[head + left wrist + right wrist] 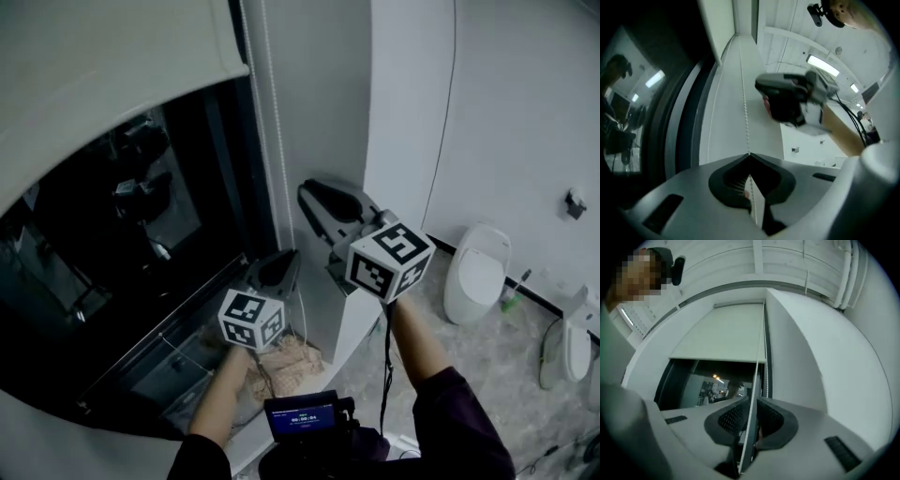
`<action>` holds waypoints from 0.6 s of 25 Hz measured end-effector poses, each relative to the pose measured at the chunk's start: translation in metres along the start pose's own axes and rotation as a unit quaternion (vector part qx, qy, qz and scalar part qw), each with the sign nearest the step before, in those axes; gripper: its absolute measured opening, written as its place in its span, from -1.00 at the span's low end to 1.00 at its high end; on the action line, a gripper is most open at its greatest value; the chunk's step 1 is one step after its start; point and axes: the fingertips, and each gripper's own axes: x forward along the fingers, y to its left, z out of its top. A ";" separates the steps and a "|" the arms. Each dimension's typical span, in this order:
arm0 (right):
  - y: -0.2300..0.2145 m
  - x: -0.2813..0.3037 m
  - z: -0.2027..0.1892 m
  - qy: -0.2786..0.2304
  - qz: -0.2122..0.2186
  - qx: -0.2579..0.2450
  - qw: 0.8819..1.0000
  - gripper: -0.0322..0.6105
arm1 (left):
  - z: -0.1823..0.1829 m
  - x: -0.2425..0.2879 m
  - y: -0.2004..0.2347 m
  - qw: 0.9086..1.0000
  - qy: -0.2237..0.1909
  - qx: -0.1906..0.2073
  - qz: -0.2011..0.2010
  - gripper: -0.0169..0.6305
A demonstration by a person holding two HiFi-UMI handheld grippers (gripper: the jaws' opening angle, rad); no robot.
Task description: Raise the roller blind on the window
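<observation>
We hold both claws on the bead chain [745, 93] that hangs along the right side of the window [141, 234]. Our left claw [749, 155] is closed on the chain. The beads run between the dark pads and rise straight from the tips against the white frame. Our right claw [753, 400] is higher up and also closed, pinching a strand of the chain that leads to the right end of the roller blind [724, 333]. A second beaded strand hangs free just beside it, against the frame. From the head view the blind covers only the top of the window, its bottom edge well above both claws, with dark glass below. A toilet [476, 274] stands on the floor to the right.
</observation>
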 end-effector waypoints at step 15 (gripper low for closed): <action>0.009 0.038 0.063 -0.028 -0.041 -0.111 0.993 -0.85 | -0.045 -0.032 -0.021 0.999 0.018 -0.024 -0.020 -0.90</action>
